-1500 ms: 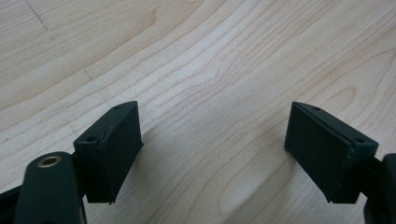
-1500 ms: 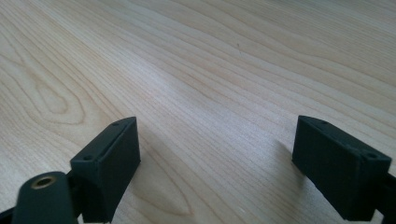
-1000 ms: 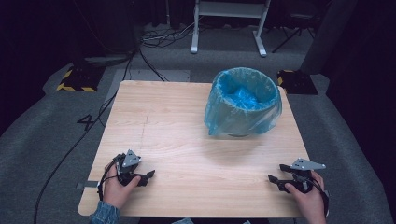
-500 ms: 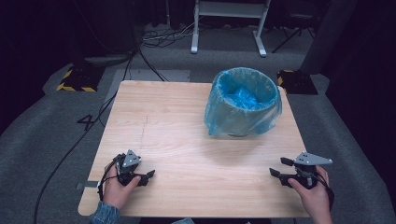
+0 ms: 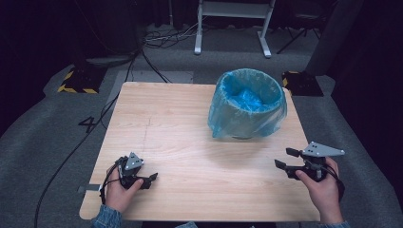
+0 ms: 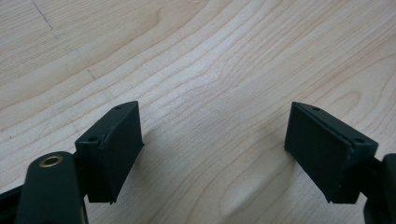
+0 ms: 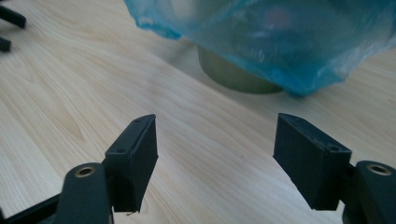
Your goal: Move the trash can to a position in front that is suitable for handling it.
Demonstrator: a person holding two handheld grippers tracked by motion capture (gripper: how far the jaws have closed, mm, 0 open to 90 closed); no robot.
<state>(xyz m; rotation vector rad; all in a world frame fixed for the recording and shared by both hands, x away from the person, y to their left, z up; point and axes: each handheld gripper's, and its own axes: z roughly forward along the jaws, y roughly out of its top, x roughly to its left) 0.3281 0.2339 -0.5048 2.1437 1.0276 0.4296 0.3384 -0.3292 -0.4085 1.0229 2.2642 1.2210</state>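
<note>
High view: a pale wooden table (image 5: 190,142) is seen from above, with a bin (image 5: 248,105) lined by a blue plastic bag (image 5: 228,118) standing on its far right part. The left gripper (image 5: 151,179) is held by the left hand (image 5: 119,192) at the near left edge, low over the wood. The right gripper (image 5: 286,159) is held by the right hand (image 5: 323,187) at the near right edge, its jaws pointed leftward and set apart, well apart from the bin.

Left gripper view: the left gripper (image 6: 212,149) is shown with jaws spread wide over bare wood grain, nothing between them.

Right gripper view: the right gripper (image 7: 215,161) is shown with jaws wide apart and empty. The bin's base (image 7: 233,77) is seen beyond them, overhung by the blue bag (image 7: 280,32).
</note>
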